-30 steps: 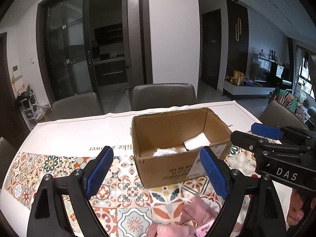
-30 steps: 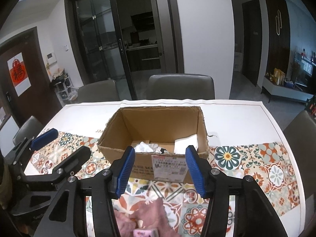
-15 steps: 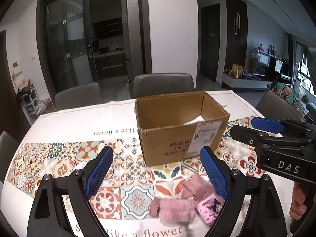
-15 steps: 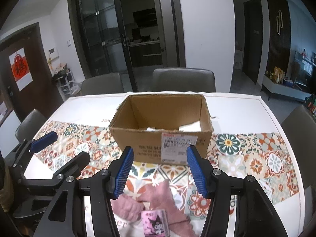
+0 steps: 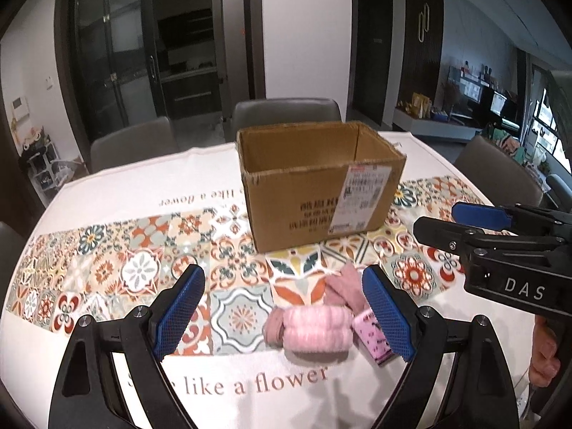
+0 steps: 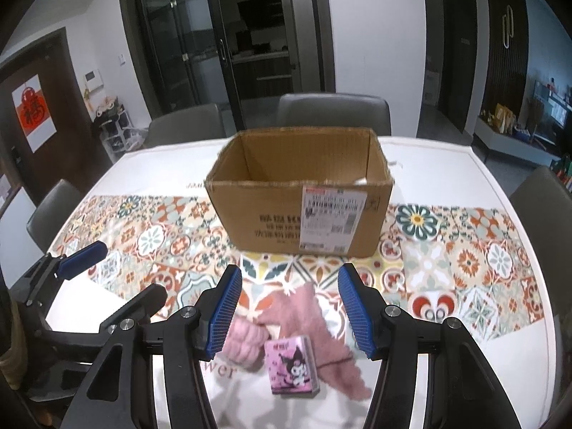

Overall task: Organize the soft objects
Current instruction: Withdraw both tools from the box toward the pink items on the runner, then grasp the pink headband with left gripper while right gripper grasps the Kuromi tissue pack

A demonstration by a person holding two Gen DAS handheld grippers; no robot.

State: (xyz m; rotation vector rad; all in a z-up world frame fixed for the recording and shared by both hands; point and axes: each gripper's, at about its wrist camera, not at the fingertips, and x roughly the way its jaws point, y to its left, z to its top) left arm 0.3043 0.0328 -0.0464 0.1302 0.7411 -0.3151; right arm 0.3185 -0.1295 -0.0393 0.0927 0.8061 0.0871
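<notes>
Three pink items lie together on the tablecloth in front of an open cardboard box [image 5: 321,193] [image 6: 300,200]: a rolled pink towel [image 5: 314,329] [image 6: 243,339], a fuzzy pink cloth [image 5: 343,286] [image 6: 314,318] and a small pink tissue pack [image 5: 371,336] [image 6: 291,364]. My left gripper [image 5: 282,316] [image 6: 111,282] hovers open above the roll, its right pad near the pack. My right gripper [image 6: 289,312] [image 5: 447,221] is open over the fuzzy cloth and the pack. Neither touches anything. A bit of white shows inside the box at its right corner.
The table [image 5: 107,186] wears a white cloth with a band of patterned tiles [image 6: 464,261] and printed words. Grey chairs [image 5: 286,114] [image 6: 332,111] stand around it. A hand [image 5: 543,361] holds the right gripper's handle.
Both grippers have drawn back from the box toward the near table edge and sunk. The pink items have come into full view below them; the box's inside is now mostly hidden.
</notes>
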